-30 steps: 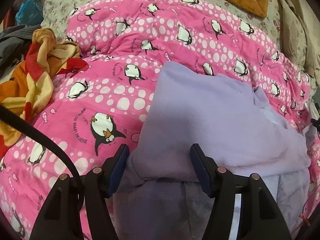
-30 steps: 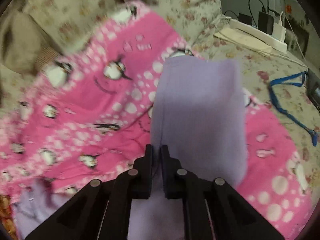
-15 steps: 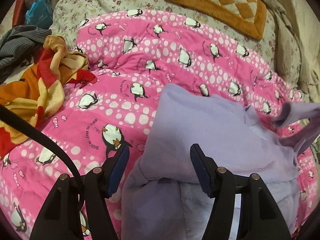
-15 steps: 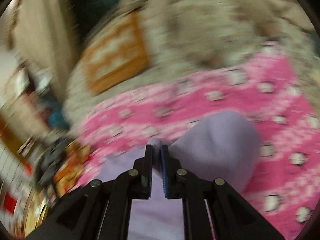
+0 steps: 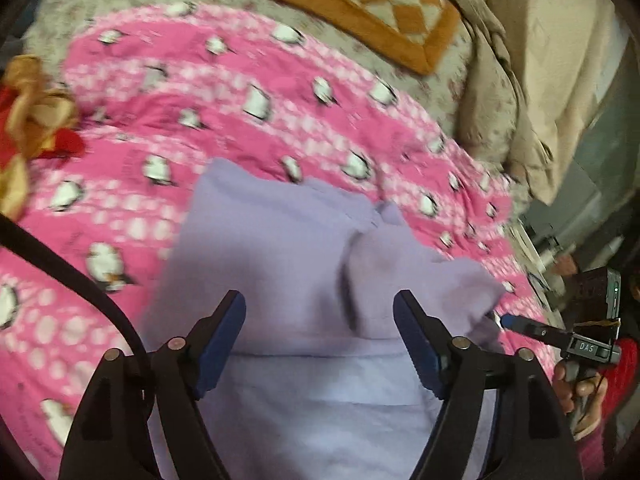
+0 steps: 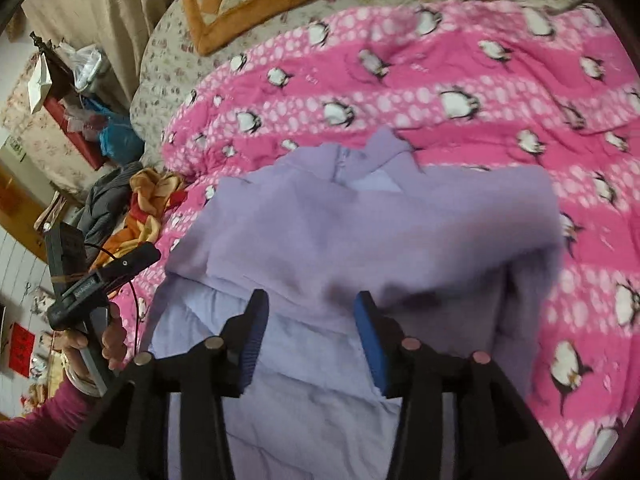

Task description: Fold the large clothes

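Both the left gripper (image 5: 318, 338) and right gripper (image 6: 310, 336) had just been opening. Their jaws stood apart, empty. The lilac jacket (image 6: 360, 232) lay just ahead on the pink blanket (image 6: 500, 92).

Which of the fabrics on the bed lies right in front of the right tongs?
The plain lilac garment, spread on the pink penguin quilt. The crumpled orange-and-red cloth lies off at the quilt's left edge.
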`<action>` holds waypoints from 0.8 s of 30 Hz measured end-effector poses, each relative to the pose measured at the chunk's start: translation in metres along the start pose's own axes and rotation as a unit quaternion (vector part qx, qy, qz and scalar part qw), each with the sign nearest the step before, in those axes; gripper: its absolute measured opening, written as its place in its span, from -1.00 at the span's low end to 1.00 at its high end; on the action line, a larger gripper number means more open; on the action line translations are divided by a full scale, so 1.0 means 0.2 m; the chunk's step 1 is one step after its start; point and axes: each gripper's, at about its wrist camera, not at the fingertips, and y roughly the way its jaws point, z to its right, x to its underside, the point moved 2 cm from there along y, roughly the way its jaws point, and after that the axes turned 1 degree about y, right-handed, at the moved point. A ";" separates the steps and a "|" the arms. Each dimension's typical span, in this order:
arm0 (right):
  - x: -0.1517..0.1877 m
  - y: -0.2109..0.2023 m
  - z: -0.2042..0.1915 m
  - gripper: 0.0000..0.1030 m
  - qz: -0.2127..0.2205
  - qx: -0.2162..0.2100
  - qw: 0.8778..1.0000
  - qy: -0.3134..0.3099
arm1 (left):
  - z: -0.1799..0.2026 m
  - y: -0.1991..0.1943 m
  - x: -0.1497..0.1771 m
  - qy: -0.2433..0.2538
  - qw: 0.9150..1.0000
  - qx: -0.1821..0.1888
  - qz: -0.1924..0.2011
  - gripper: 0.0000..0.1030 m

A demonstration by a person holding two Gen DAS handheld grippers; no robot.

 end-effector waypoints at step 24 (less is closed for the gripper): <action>0.05 -0.11 0.31 0.28 0.075 0.218 0.973 -0.006 | 0.71 -0.06 -0.49 0.067 0.997 0.035 0.034 -1.00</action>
